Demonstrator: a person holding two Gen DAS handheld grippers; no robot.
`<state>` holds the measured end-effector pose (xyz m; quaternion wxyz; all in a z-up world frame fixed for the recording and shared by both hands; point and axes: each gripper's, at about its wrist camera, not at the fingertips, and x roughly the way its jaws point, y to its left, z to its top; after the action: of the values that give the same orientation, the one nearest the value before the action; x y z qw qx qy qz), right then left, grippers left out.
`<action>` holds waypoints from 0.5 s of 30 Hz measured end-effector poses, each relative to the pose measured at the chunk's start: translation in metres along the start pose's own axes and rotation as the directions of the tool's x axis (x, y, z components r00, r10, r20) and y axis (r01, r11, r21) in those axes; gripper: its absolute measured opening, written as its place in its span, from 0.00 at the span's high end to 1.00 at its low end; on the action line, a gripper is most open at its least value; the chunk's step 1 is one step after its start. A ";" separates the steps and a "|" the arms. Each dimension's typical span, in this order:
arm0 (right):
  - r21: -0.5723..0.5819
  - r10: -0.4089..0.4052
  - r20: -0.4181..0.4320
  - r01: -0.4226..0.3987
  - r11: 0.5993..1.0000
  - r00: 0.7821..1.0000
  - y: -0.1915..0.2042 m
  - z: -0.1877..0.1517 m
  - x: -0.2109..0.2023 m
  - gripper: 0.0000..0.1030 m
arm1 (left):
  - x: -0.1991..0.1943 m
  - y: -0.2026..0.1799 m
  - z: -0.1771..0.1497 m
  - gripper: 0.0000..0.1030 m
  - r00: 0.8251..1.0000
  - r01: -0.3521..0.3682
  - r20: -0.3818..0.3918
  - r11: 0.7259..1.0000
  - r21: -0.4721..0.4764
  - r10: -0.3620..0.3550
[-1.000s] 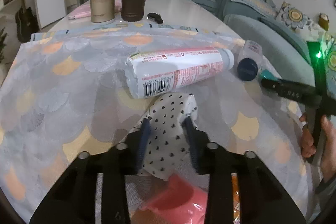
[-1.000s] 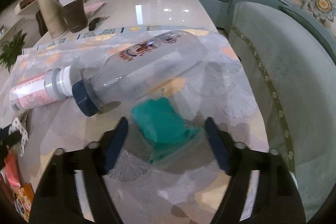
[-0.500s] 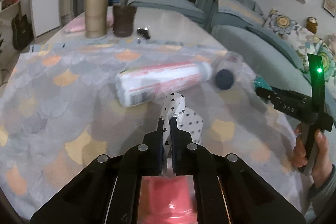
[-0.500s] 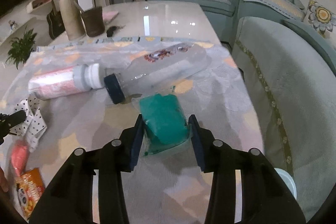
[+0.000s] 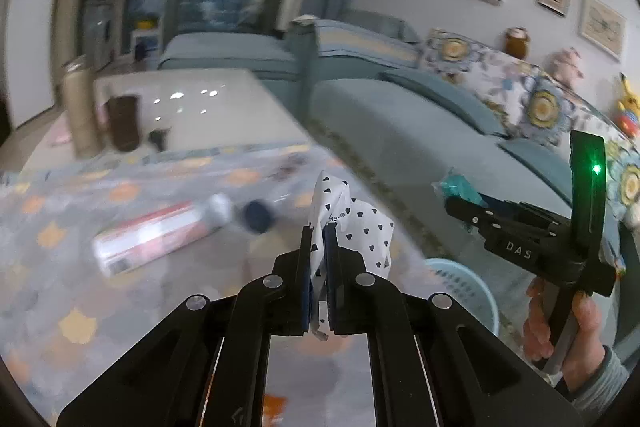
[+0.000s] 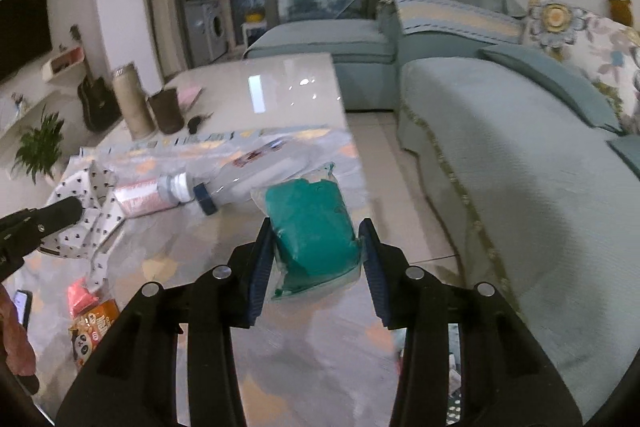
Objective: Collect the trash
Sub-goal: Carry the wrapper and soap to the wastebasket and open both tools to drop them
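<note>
- Two tongs are up above the table (image 6: 280, 99), and each one holds a piece of trash.
- The left tongs (image 5: 319, 259) are squeezed tight on a white wrapper with little black hearts (image 5: 356, 223). The wrapper sticks up out of the tips and hangs in the air.
- The right tongs (image 6: 316, 251) pinch a clear bag with a green lump inside (image 6: 310, 227). Their blue pads press on both sides of the bag, and it is off the table too.
- In the left view, the right tongs show at 3 o'clock, with a green light on them and a hand (image 5: 560, 331) holding the handle.
- A light blue basket (image 5: 464, 287) sits on the floor under them, next to the blue sofa (image 5: 400, 131).
- Still lying on the flowery cloth (image 6: 168, 267) are a white bottle with a pink label (image 5: 156, 235) and a clear bottle with a dark blue cap (image 6: 248, 179). Their caps almost meet.
- In the right view, a pink wrapper (image 6: 78, 295) and an orange snack pack (image 6: 94, 327) lie at 8 o'clock.
- Far back on the table stand a tall tan flask (image 6: 132, 103) and a brown cup (image 6: 166, 111), close together.
</note>
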<state>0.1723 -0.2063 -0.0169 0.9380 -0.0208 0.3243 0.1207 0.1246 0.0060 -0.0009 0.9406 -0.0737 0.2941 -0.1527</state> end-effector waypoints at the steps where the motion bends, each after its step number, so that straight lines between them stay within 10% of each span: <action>1: 0.015 -0.005 0.010 0.005 1.000 1.000 -0.009 -0.001 -0.010 0.62 | 0.002 -0.015 0.004 0.96 1.000 0.018 0.002 1.000 0.017 -0.018; 15: 0.212 -0.146 -0.050 0.153 0.965 0.988 -0.137 -0.057 -0.067 0.62 | 0.065 -0.161 0.002 0.96 0.978 0.201 -0.078 0.974 0.103 -0.193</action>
<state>0.1195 -0.3600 -0.0260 0.9355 0.0542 0.3488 0.0137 0.1374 -0.1674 0.0030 0.9131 -0.0451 0.3079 -0.2636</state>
